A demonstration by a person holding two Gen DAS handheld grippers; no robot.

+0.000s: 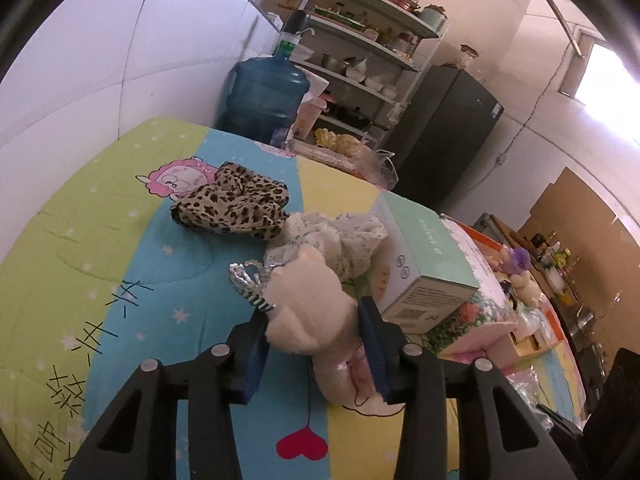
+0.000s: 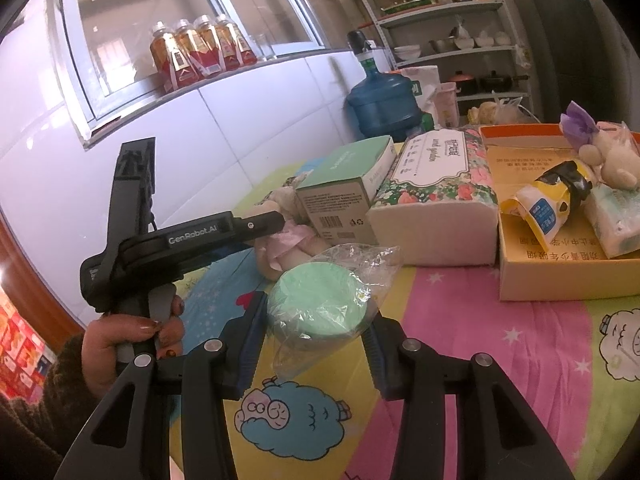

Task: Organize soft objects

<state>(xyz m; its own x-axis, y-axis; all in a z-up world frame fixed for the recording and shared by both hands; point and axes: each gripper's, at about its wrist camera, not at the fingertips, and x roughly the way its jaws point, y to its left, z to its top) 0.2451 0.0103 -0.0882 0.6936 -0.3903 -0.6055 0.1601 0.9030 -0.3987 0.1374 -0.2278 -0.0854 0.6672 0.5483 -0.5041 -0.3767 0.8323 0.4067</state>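
A cream plush toy in a pink dress lies on the cartoon quilt, and my left gripper is shut on it, a blue pad against each side. The right wrist view shows that same left gripper, held by a hand, reaching over the toy. My right gripper is shut on a round mint-green soft item in a clear plastic bag. A leopard-print cloth and a white flowered cloth lie beyond the toy.
A mint-green carton and a flowered tissue pack stand just right of the toy. An open cardboard box at the right holds a yellow packet and a small plush with a purple bow. A blue water jug stands behind.
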